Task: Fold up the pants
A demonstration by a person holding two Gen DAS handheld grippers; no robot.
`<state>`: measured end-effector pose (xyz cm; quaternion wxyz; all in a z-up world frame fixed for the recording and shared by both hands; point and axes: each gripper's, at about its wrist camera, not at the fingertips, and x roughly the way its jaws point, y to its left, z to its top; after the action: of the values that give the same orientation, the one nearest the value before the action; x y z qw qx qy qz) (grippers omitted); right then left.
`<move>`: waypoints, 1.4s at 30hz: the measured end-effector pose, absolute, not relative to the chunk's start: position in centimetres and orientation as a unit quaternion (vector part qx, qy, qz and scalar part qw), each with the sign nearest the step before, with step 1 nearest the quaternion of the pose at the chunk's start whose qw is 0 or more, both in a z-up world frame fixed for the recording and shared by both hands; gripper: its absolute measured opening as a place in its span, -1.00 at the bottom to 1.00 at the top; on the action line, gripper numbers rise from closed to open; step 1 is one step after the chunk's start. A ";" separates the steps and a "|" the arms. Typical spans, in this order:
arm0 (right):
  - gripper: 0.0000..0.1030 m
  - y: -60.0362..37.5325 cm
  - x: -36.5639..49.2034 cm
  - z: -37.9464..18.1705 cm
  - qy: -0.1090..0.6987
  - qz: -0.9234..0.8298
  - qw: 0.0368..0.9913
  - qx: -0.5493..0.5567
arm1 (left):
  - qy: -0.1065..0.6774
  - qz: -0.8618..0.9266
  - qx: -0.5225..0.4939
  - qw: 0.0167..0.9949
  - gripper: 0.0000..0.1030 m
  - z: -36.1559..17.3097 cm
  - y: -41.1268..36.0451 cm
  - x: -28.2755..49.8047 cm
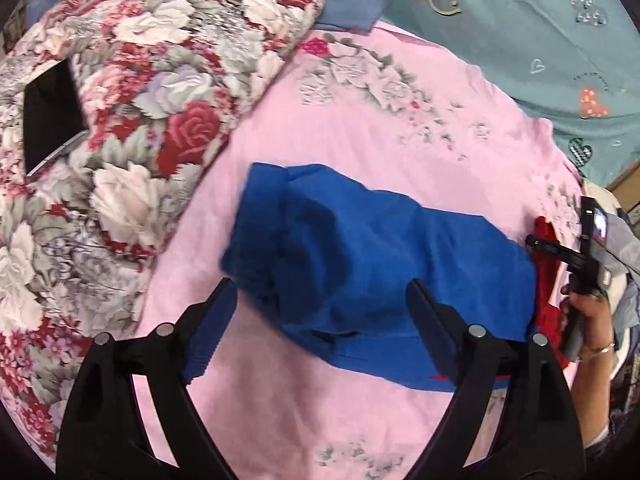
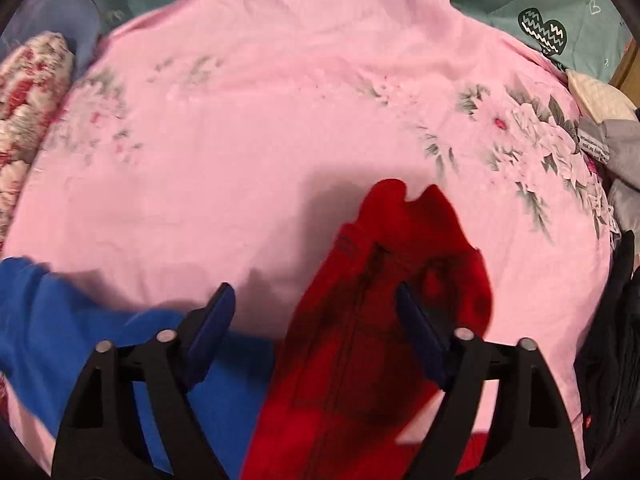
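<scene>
A pink sheet (image 1: 360, 128) with grey and white flower prints covers the bed. On its left lies a thick quilt (image 1: 132, 92) with red and white roses, and a black tablet (image 1: 50, 116) rests on it. Behind is a teal cloth (image 1: 520, 40) with heart pictures. A small white label (image 2: 594, 145) at the right edge has writing, too small to read.

The blue pants (image 1: 360, 256) lie bunched on the sheet, with a red garment (image 2: 384, 304) touching their right end. The left gripper (image 1: 322, 300) is released, above the pants. The right gripper (image 2: 316, 304) is also released, over the red garment.
</scene>
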<state>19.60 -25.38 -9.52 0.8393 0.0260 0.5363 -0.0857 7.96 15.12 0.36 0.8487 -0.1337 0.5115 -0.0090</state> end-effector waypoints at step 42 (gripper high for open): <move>-0.60 -38.1 -2.2 -8.5 0.430 -0.074 0.875 0.210 | 0.567 -0.020 -0.245 0.786 0.72 -4.3 18.6 8.9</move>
<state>-2.19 -38.11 -8.49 0.8750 0.2098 0.4299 -0.0744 8.86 18.58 -4.32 0.7861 -0.2448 0.5672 -0.0202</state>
